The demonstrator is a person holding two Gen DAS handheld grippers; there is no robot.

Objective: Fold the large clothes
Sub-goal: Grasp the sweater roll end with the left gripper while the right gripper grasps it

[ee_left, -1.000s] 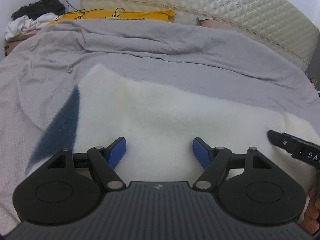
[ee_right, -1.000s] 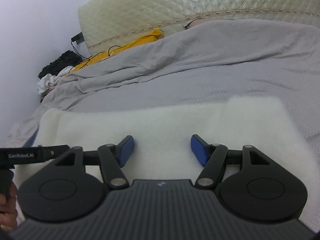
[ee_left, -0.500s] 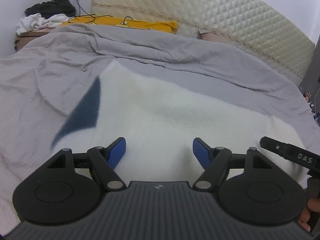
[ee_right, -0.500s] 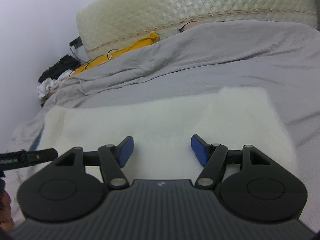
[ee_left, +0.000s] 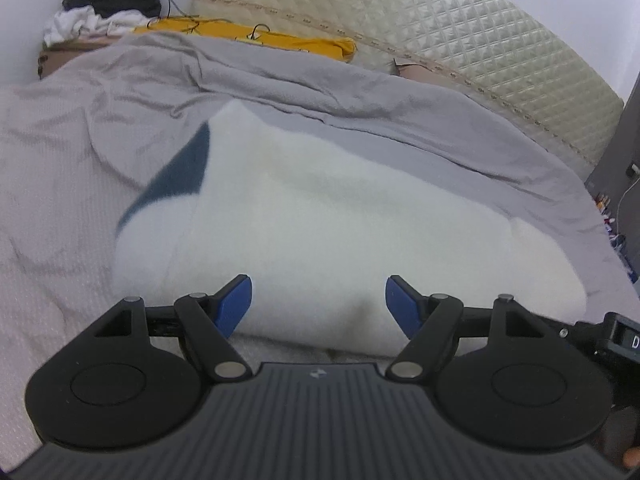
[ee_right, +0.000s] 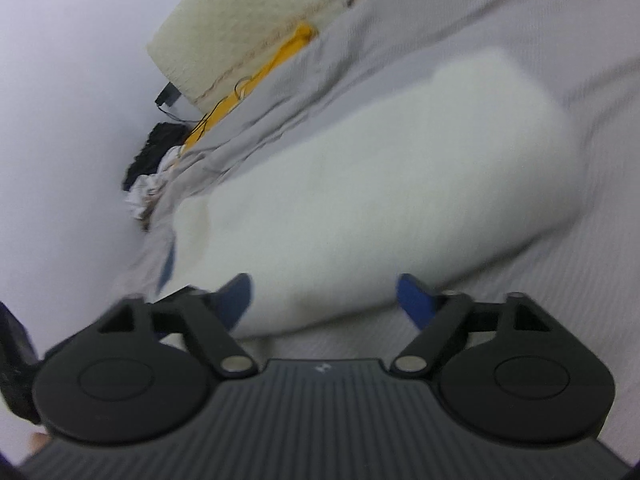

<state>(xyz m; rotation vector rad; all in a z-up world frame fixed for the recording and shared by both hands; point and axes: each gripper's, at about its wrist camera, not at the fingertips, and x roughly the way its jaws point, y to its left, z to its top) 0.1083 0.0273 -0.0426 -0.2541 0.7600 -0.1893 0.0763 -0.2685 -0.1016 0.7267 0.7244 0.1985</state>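
The right tool (ee_right: 324, 300) is seen with its blue fingers (ee_right: 414, 304) spread wide; the jaws have just been opening, and nothing is pinched between them. A folded white fleece garment (ee_right: 380, 188) is laid on the grey bed cover (ee_right: 560, 320), its near edge just beyond the fingertips. A dark blue patch (ee_right: 168, 264) is shown at its left end. The picture is blurred and tilted. A quilted cream headboard (ee_right: 240, 20) and a yellow cloth (ee_right: 276, 60) are visible behind.

Label on the right gripper (ee_left: 624, 340), left wrist view: a single white letter "D" is read; the rest is cut off by the frame edge.
Emblem on each camera housing: a small mark is seen, not legible.
Right wrist view: nothing can be read.
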